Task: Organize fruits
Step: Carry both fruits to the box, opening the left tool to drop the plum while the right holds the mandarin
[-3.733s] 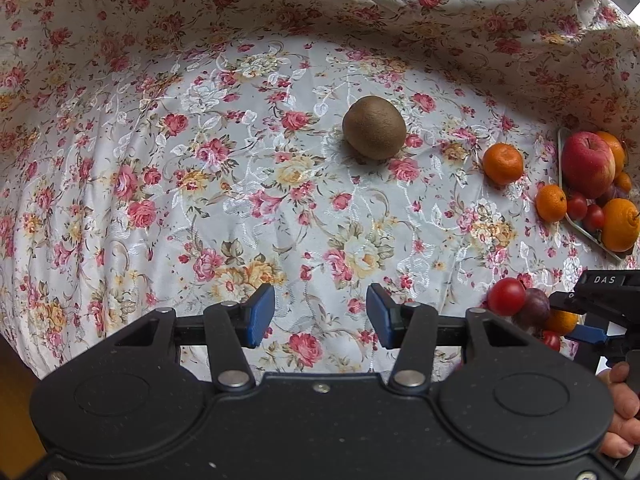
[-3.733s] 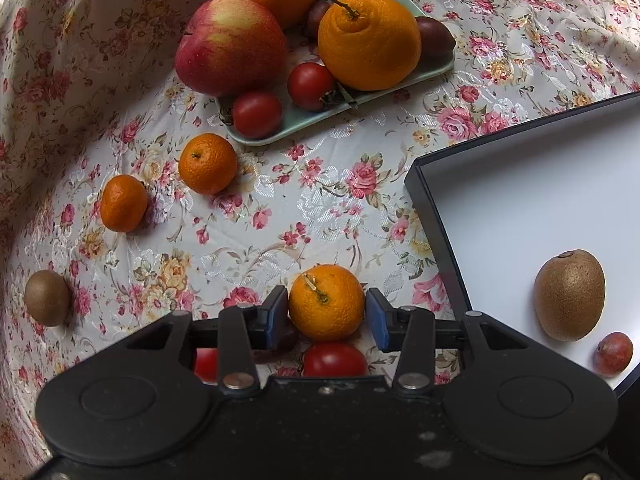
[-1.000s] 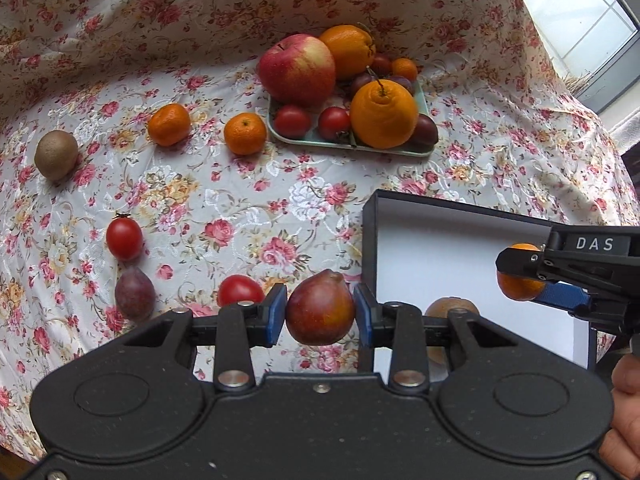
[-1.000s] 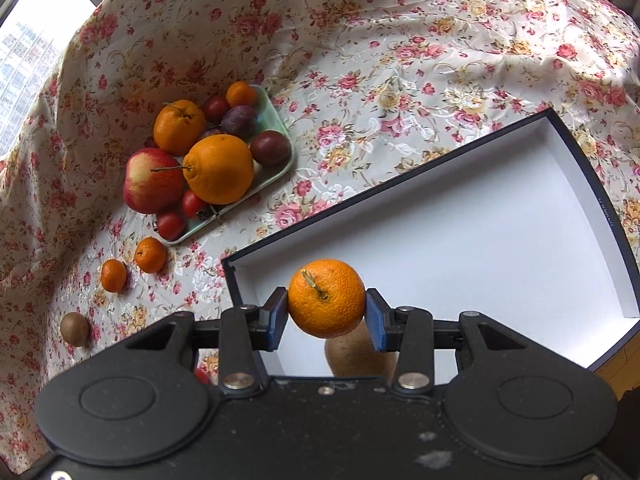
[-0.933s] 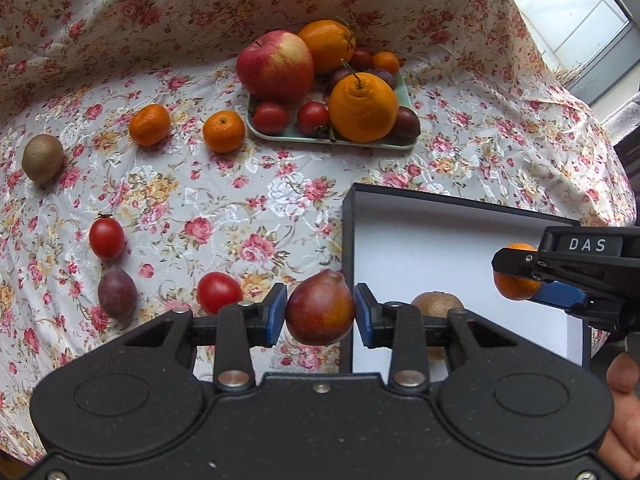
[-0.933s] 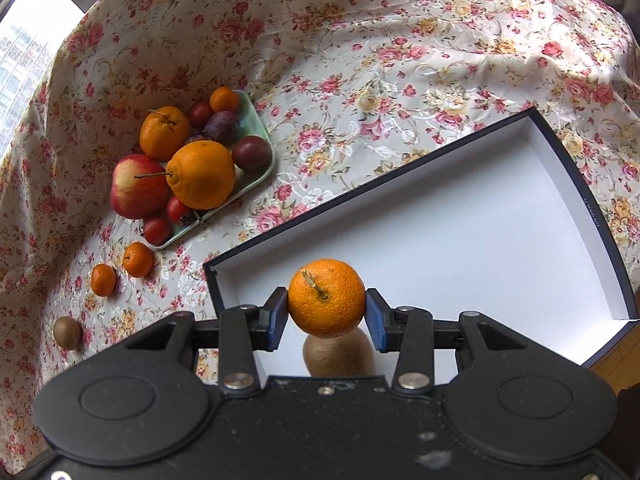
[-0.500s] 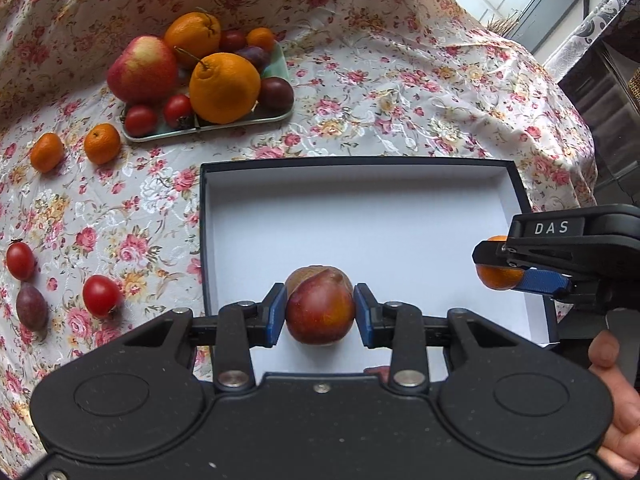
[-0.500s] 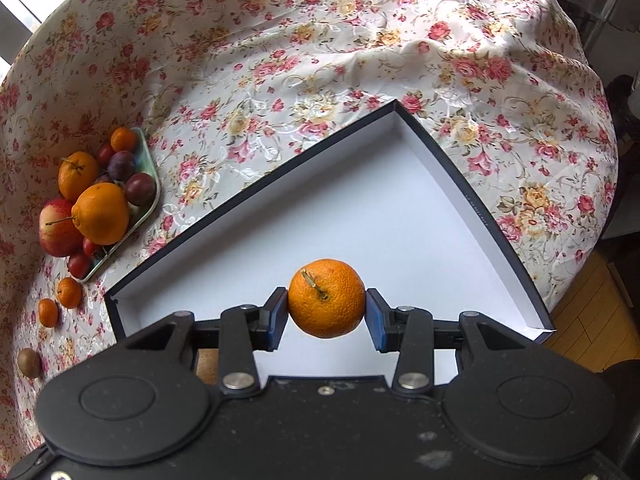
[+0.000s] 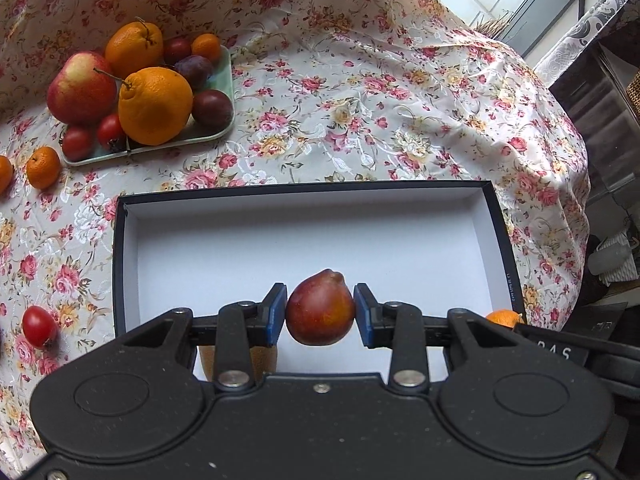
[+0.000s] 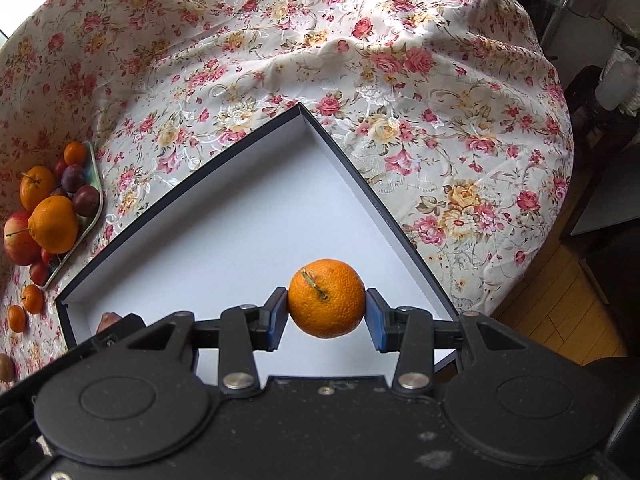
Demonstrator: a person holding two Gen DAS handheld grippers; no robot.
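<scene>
Covering the whole table is a floral tablecloth [image 9: 360,92], and sitting on it at the near side is a big dark-rimmed box [image 9: 498,240] with a white inside. Both grippers hang over that box. The left gripper [image 9: 320,314] has its blue pads pinching a dark red plum [image 9: 320,308], held above the near-left part of the box floor; a brown kiwi [image 9: 262,358] peeks out from under its left finger, lying inside the box. The right gripper [image 10: 326,312] is clamped on a mandarin [image 10: 326,304], stem facing the camera, over the box's near-right area.

Far left there's a pale green tray [image 9: 224,130] piled with an apple [image 9: 80,86], a large orange [image 9: 154,104], a second orange [image 9: 134,46] behind it, a few plums and small tomatoes. Two small mandarins [image 9: 42,166] sit on the cloth just left of the tray, and a lone cherry tomato [image 9: 38,326] lies left of the box.
</scene>
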